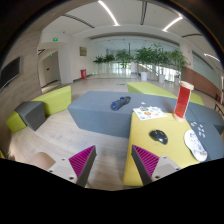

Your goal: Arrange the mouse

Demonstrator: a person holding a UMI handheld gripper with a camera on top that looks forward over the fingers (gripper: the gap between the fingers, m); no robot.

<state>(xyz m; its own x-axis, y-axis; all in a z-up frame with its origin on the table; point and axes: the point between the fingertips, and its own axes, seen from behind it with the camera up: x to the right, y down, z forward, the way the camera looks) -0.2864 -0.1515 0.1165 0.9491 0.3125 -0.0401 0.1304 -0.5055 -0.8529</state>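
Your fingers (115,160) hang apart with nothing between them, high over the near corner of the yellow surface (170,150). The mouse (159,137) sits ahead and to the right of them on that surface, beside a white sheet (152,113). One red cup (184,99) stands upright beyond it. One keyboard (195,145) lies further right. A grey bench (100,112) lies beyond, and plants (150,58) line the windows.

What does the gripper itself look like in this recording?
The gripper has two dark, blocky fingers, each carrying a magenta pad with a ribbed surface on its inner face. The pads taper to wedge-like points. No cables, markings or sleeve show.
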